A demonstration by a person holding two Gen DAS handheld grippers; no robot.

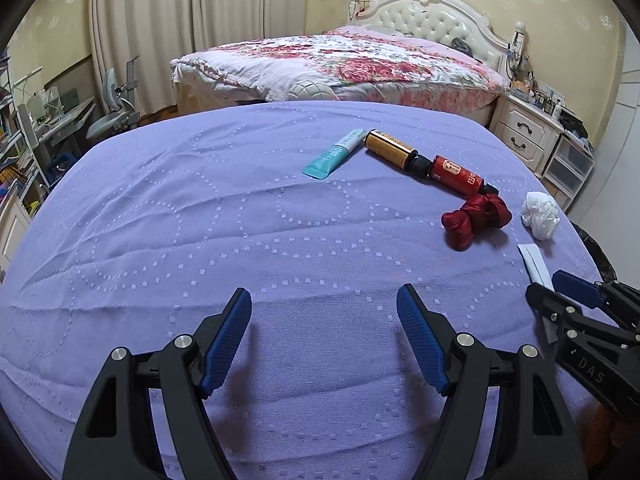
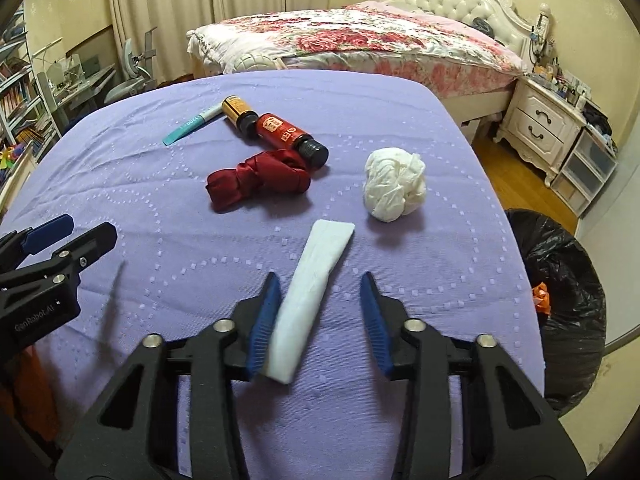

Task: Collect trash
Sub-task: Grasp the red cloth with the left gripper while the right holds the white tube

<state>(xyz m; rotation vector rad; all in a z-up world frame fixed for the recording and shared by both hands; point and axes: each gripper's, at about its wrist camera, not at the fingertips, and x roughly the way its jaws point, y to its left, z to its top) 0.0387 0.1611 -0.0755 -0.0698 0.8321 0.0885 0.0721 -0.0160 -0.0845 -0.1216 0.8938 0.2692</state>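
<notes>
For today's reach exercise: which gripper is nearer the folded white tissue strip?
Right. The right gripper is open astride the folded white tissue strip; the left gripper, also open, sits off to its left.

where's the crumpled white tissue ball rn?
The crumpled white tissue ball lies on the purple tablecloth near the table's right edge, right of the red cloth, beyond the folded white strip.

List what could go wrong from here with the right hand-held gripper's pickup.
1. The right hand-held gripper is open around the folded white tissue, which lies against its left finger; closing may pinch only an edge.
2. The flat tissue could bunch the purple cloth.
3. The black bin bag sits beyond the table edge; the drop could miss.
</notes>
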